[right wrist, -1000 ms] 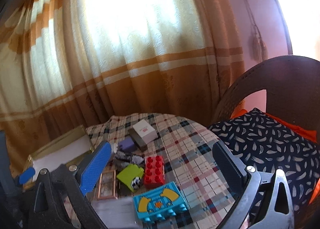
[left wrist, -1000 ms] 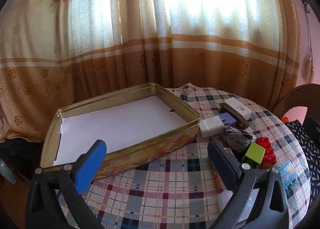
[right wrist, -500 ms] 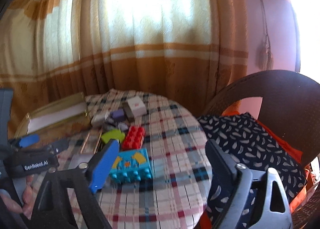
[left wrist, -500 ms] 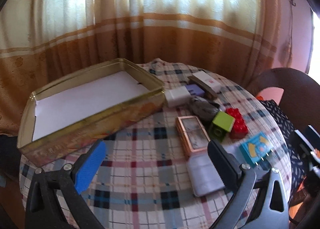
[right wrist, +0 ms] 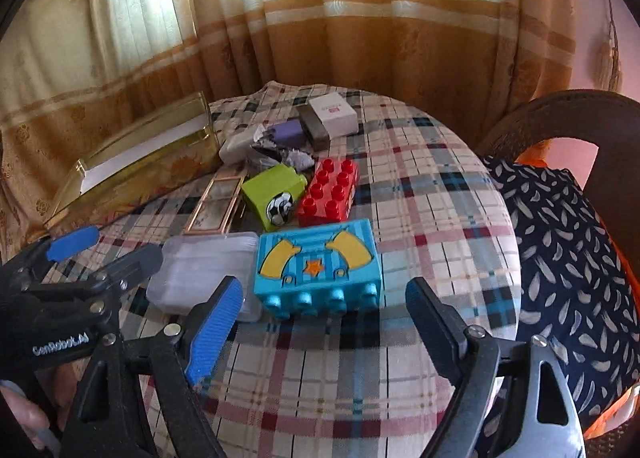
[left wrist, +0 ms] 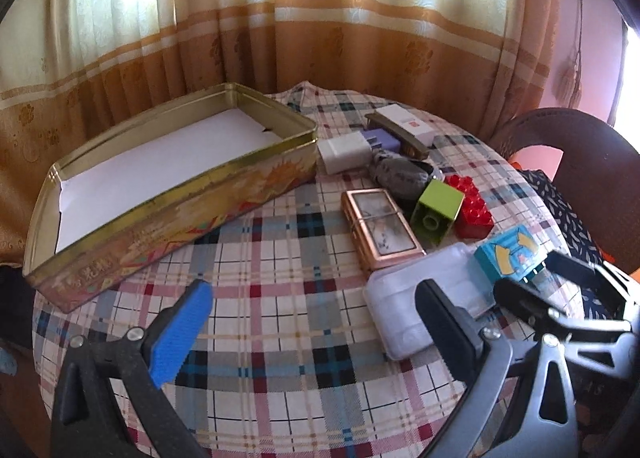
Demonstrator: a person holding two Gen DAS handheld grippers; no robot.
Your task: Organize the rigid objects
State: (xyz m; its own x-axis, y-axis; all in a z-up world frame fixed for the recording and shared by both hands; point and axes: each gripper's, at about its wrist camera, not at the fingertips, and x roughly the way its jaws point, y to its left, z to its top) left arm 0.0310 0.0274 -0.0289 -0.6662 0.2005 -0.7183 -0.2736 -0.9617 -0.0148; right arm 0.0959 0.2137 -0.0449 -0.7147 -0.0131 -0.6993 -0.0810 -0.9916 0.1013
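Just ahead of the right gripper (right wrist: 324,322), blue block (right wrist: 316,266), jaws wide, empty.

Daylight pours through the curtain (left wrist: 320,17) at the far side of my views, blowing its upper folds out to white, while a second glare patch burns at the far right edge of the left wrist view. The plaid table (right wrist: 420,185) is evenly and warmly lit, with soft shadows falling toward me under the near blue block (right wrist: 316,262). Fisheye bending curves everything near the black corners, and fine detail looks slightly soft throughout.
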